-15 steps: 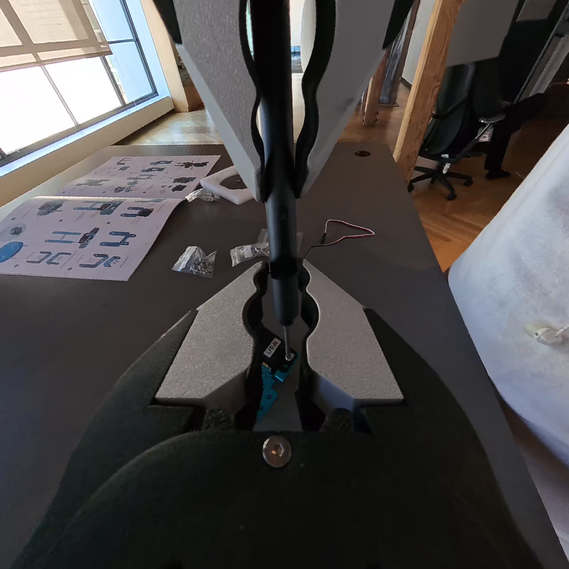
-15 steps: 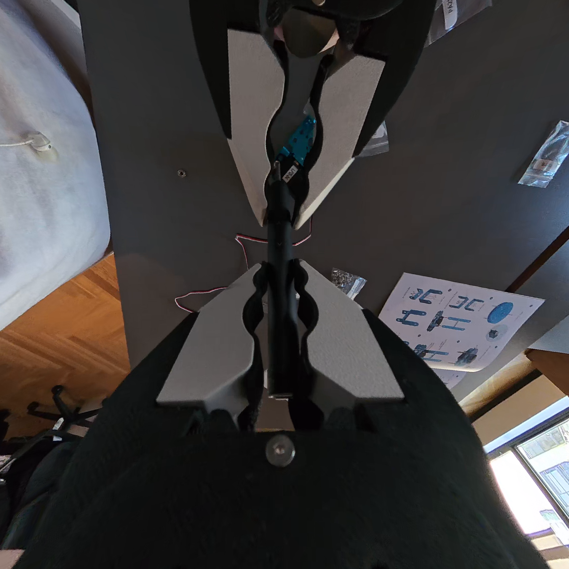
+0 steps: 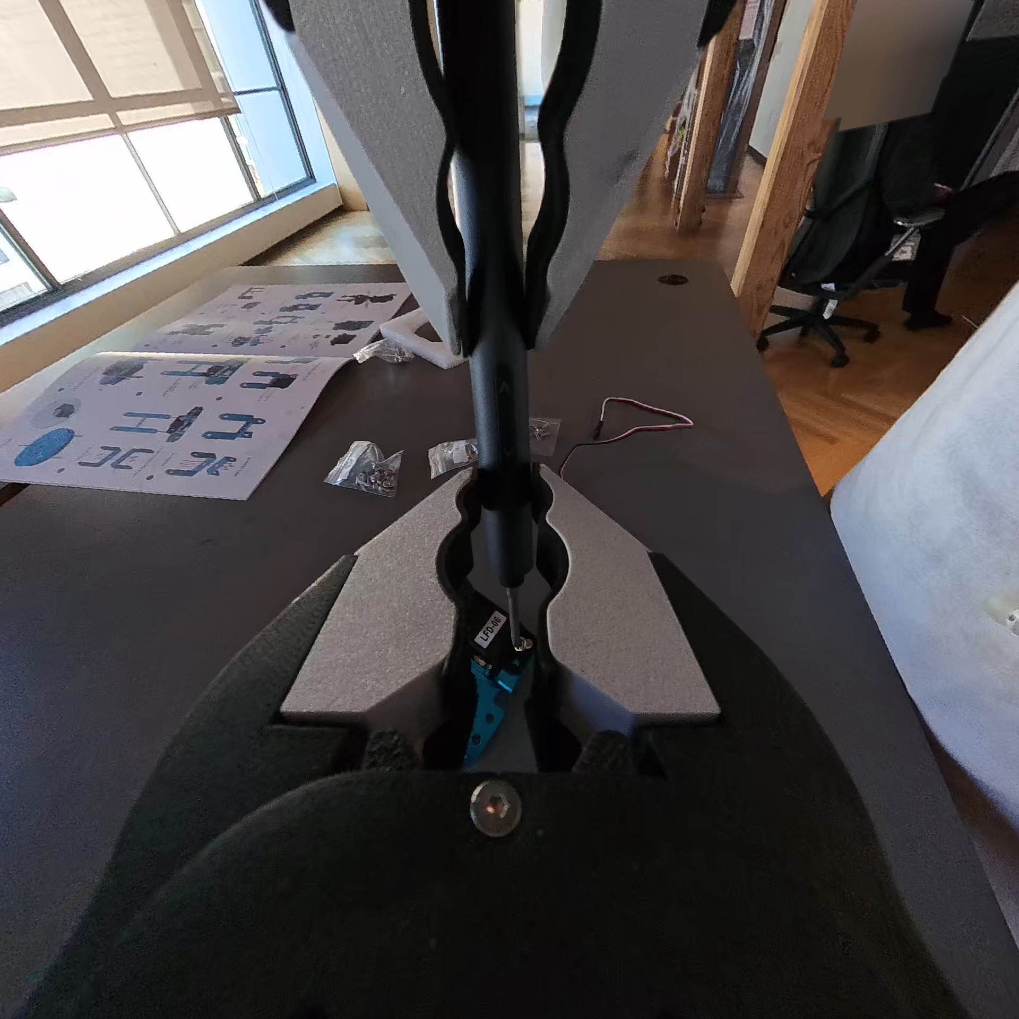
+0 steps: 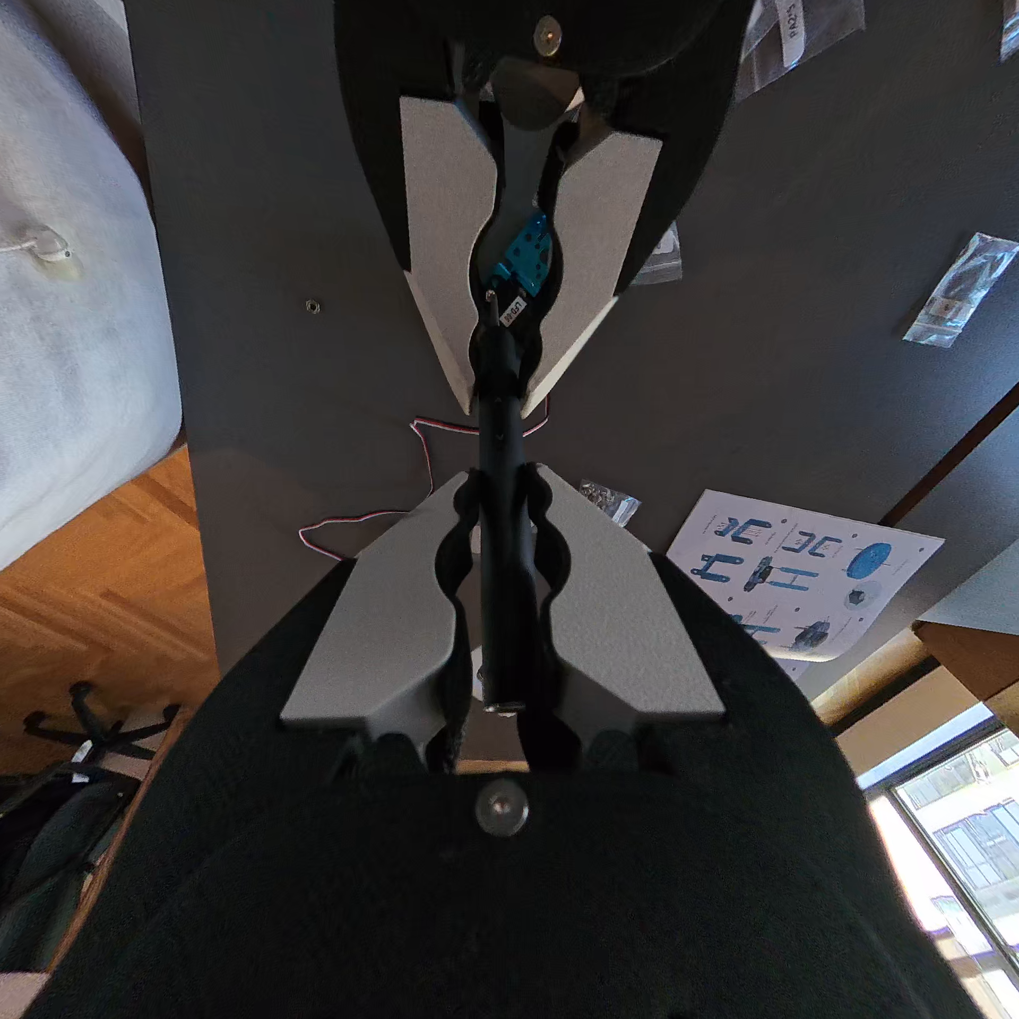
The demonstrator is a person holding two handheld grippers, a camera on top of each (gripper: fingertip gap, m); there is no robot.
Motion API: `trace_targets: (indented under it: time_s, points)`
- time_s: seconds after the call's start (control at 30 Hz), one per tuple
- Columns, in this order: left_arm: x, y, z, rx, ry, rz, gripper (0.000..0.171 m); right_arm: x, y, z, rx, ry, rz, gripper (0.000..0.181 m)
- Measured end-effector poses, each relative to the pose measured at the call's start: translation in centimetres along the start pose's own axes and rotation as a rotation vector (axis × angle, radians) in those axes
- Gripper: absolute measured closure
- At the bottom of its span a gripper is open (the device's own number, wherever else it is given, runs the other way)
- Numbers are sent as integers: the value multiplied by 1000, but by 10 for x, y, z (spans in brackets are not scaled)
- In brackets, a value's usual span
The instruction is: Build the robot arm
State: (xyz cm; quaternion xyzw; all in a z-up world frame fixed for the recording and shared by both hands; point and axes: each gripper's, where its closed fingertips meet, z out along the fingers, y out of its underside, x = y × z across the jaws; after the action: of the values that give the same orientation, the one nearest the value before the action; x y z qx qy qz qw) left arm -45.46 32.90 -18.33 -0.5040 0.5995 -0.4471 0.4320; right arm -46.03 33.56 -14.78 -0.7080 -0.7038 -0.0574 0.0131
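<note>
My left gripper is shut on a small black servo with a blue metal bracket, held above the dark table. My right gripper comes in from above, shut on a dark slim screwdriver. Its thin bit rests on a silver screw at the servo's corner. In the right wrist view, the right gripper grips the screwdriver, which points into the left gripper holding the servo and bracket.
A red, white and black wire trails from the servo over the table. Small bags of screws, printed parts sheets and a white foam piece lie beyond. A white padded surface borders the right; an office chair stands behind. My hands' fingertips stand some 4 cm from each other. Between my left fingertips and the silver screw there is roughly 7 cm.
</note>
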Motion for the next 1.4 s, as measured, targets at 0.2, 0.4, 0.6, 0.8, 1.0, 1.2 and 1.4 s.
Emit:
trace_targets:
  time_s: [0.2, 0.4, 0.6, 0.8, 1.0, 1.2, 1.4]
  points:
    - [0, 1, 0, 15, -8, 0, 155, 2, 0, -1, 52, 19, 13, 159]
    - [1, 1, 3, 22, -9, -7, 155, 14, -4, -31, 270, 111, 88, 136]
    - [-1, 2, 3, 35, -9, -31, 155, 24, 1, -120, 1064, 233, 332, 112]
    - [-4, 2, 1, 58, -8, -57, 155, 43, 63, -87, 1551, 356, 666, 99]
    - [-3, 7, 6, 37, 0, -63, 155, 8, 19, -18, 1626, -99, 730, 120]
    - [-2, 6, 8, 42, 17, -67, 154, 15, 11, -20, 1560, -7, 715, 163]
    - [-2, 11, 5, 39, 33, -94, 155, 17, -1, -17, 1442, 27, 657, 164]
